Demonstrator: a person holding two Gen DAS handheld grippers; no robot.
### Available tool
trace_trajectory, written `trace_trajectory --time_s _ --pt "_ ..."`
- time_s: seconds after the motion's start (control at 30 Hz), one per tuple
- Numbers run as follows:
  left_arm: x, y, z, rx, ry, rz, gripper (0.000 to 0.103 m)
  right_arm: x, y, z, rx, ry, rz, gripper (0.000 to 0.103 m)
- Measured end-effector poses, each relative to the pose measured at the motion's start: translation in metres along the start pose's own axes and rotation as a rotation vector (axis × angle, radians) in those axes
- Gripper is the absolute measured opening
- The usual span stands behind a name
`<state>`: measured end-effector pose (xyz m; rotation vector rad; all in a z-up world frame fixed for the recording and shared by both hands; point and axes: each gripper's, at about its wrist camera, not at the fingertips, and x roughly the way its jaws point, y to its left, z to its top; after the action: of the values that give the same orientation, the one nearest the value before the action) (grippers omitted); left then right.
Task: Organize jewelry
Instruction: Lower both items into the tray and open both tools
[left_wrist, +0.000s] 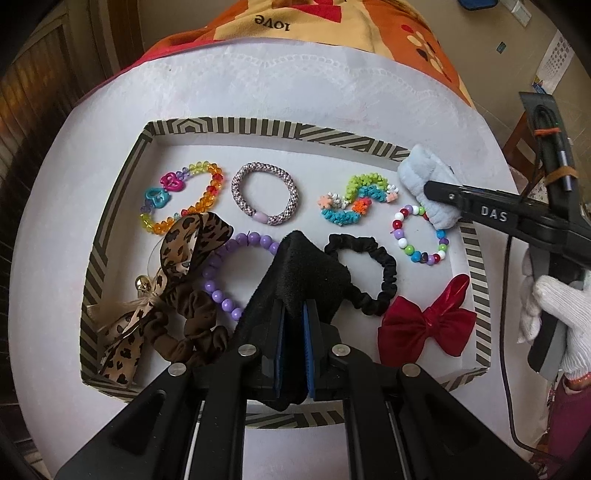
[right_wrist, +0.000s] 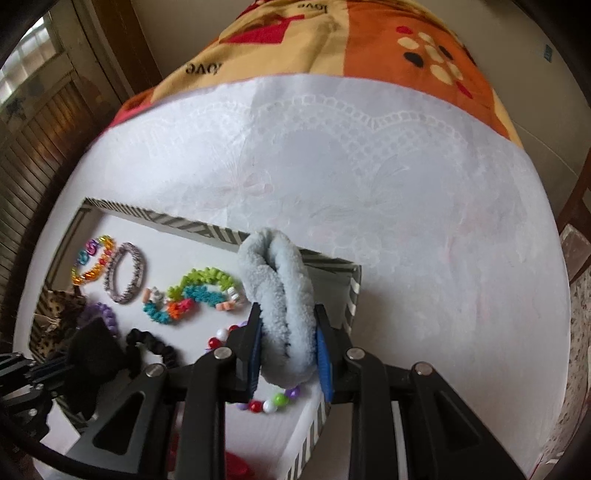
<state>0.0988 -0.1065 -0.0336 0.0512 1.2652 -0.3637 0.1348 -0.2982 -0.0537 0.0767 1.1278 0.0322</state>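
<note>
Inside, the striped box (left_wrist: 110, 206) holds bracelets while both grippers pinch scrunchies: left (left_wrist: 294, 314) black, right (right_wrist: 288, 343) blue.

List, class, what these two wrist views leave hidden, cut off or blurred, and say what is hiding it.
- Purple bead bracelet: left wrist view, its right part hidden by the black fuzzy item in the left gripper.
- Multicolour bead bracelet: right wrist view, mostly hidden by the right gripper and its light blue fluffy scrunchie.
- Red bow: right wrist view, blurred, cut by the bottom edge.
</note>
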Motion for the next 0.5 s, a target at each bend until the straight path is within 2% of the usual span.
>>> trace_trajectory --time_s 0.07,0.13,0.23,0.37,0.5 --pt "0.000 -0.002 0.000 0.008 -0.003 0.008 0.001 0.002 -0.001 0.001 0.000 -0.004 0.007 0.030" --pt "0.001 -0.004 0.000 0.010 -0.001 0.014 0.004 0.000 0.000 0.000 0.002 -0.009 0.018 0.039" --pt "-0.001 -0.006 0.000 0.013 0.001 0.025 0.013 -0.008 0.000 -0.003 0.011 -0.022 0.032 0.051" --pt "-0.009 -0.007 -0.003 0.016 -0.009 0.016 0.021 -0.029 -0.002 -0.014 0.022 -0.050 0.050 0.051" --pt "-0.023 -0.004 -0.007 -0.009 -0.022 0.022 0.021 -0.059 0.000 -0.033 0.033 -0.090 0.055 0.052"
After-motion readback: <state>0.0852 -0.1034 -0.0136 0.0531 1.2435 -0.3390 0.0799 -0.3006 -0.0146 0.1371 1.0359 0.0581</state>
